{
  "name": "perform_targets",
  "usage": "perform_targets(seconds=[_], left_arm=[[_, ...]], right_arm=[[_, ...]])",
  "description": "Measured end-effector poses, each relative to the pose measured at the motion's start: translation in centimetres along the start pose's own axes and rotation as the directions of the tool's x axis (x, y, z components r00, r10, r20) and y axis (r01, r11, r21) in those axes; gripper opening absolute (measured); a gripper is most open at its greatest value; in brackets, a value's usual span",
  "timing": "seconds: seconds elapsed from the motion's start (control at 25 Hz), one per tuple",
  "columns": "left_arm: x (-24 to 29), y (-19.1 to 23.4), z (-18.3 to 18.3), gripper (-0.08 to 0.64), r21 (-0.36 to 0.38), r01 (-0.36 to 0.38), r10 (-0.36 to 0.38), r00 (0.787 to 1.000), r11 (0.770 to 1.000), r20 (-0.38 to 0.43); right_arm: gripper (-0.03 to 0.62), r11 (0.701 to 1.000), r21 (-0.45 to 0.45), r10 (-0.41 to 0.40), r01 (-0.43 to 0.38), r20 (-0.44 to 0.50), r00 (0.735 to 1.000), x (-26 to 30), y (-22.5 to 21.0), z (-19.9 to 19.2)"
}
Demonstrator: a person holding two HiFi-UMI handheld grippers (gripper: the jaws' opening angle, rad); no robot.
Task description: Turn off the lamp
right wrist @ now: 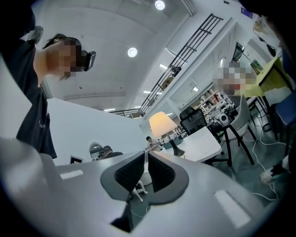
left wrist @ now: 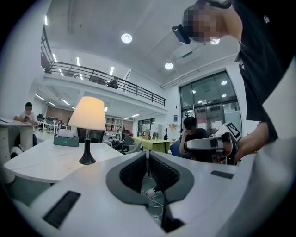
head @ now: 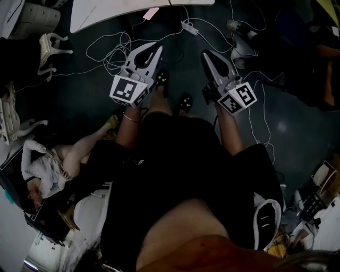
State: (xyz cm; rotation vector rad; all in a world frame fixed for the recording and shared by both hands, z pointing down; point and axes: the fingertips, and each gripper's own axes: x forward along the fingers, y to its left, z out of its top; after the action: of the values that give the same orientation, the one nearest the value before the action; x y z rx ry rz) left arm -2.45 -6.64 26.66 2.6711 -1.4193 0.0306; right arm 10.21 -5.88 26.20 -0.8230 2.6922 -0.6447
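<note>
The lamp [left wrist: 87,115] has a glowing cream shade and a black stem and foot. It stands on a white table [left wrist: 37,164], ahead and to the left in the left gripper view. The right gripper view shows the lamp [right wrist: 163,124] lit further off on that table [right wrist: 206,143]. My left gripper [left wrist: 147,155] is shut with nothing between its ribbed pads, well short of the lamp. My right gripper [right wrist: 146,155] is shut and empty too. In the head view both the left gripper [head: 152,48] and the right gripper [head: 207,54] point forward over the dark floor, side by side; the lamp is out of that view.
White cables [head: 114,53] loop over the floor ahead, with an inline switch or plug block [head: 189,26] near the table edge [head: 133,11]. A teal box [left wrist: 65,140] sits behind the lamp. A seated person [left wrist: 192,134] is beyond. Chairs [right wrist: 243,122] stand to the right of the table.
</note>
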Motion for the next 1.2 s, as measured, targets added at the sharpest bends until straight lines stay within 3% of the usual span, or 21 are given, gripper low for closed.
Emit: perform_targets(seconds=[0.28,0.48,0.88,0.96,1.2], left_arm=[[3.9,3.2,-0.6,0.009,-0.030,0.080,-0.080,0.997,0.996,0.016],[6.5,5.4,-3.1,0.009,-0.061,0.119,-0.121,0.992,0.991,-0.030],[11.9,9.8,-9.9,0.013,-0.136,0.122,-0.140,0.981,0.983,-0.132],[12.6,10.4,-10.7,0.061,-0.154,0.125,-0.147,0.979,0.980,-0.141],[15.3,11.9,-13.6,0.069,-0.188,0.134,-0.165,0.973,0.973,-0.161]], right_arm=[[0.003,0.999,0.011,-0.049,0.049,0.010,0.999,2.9,-2.2,-0.2],[0.003,0.996,0.017,-0.092,0.092,0.011,0.996,4.4,-4.1,-0.7],[0.003,0.988,0.049,-0.150,0.149,0.010,0.989,6.6,-7.0,-2.3],[0.003,0.987,0.056,-0.153,0.152,0.008,0.988,7.2,-7.2,-2.9],[0.003,0.982,0.072,-0.172,0.172,0.000,0.985,8.0,-8.2,-4.0]])
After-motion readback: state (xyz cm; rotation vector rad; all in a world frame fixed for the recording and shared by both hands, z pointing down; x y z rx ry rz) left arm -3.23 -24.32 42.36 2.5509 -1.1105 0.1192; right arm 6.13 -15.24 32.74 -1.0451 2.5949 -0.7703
